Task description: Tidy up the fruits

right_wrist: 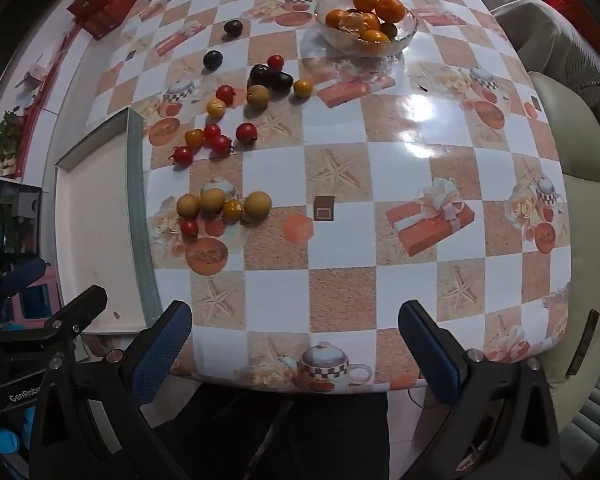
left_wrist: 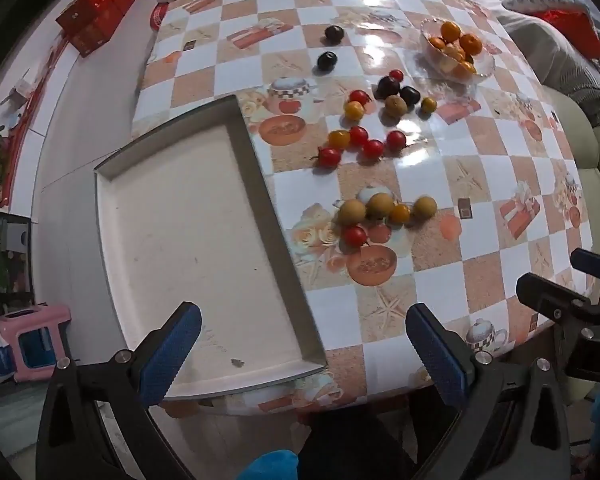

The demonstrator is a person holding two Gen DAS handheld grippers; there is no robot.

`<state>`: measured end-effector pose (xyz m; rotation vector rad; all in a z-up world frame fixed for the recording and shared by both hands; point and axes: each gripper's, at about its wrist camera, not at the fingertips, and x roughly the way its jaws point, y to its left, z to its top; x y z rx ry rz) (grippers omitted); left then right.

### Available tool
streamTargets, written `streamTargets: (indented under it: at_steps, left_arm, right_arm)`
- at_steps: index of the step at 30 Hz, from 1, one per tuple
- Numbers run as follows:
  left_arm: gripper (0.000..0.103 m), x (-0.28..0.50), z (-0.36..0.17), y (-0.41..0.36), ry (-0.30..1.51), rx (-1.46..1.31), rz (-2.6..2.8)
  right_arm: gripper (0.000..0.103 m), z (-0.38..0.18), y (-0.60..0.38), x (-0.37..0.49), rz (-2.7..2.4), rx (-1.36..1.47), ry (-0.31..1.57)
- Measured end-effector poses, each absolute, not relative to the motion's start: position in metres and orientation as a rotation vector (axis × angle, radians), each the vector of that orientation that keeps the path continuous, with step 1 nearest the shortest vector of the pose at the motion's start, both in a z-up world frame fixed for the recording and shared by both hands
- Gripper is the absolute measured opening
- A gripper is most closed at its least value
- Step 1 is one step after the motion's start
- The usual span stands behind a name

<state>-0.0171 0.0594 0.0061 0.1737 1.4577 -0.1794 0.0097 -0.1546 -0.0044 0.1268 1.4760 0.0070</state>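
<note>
We hold two grippers low over the near edge of a table point(right_wrist: 340, 216) covered in a checkered cloth. The left gripper point(left_wrist: 302, 354) has its blue-padded fingers point(left_wrist: 172, 354) spread wide, holding and touching nothing; beneath and just ahead of them lies a shallow white tray point(left_wrist: 188, 240). The right gripper point(right_wrist: 294, 350) likewise has its fingers point(right_wrist: 430, 352) spread wide and empty, hovering above bare cloth.

The fruit lies well ahead of both pairs of fingers. Nearest, ahead and left of the right fingers, is a cluster of tan longans point(right_wrist: 214, 202) with a red cherry tomato point(right_wrist: 189, 227) touching it. Farther on are scattered red and yellow tomatoes point(right_wrist: 220, 138), then dark plums point(right_wrist: 270, 76). Farthest ahead, a glass bowl point(right_wrist: 404, 38) holds oranges point(right_wrist: 366, 0).
</note>
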Motion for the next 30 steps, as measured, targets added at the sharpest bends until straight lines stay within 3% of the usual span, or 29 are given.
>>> streamTargets:
  at_steps: [30]
  left_arm:
    - [0.103,-0.028,0.014,0.072,1.440,0.165,-0.194]
  right_arm:
    - [0.103,0.005,-0.137,0.006,0.010,0.121,1.477]
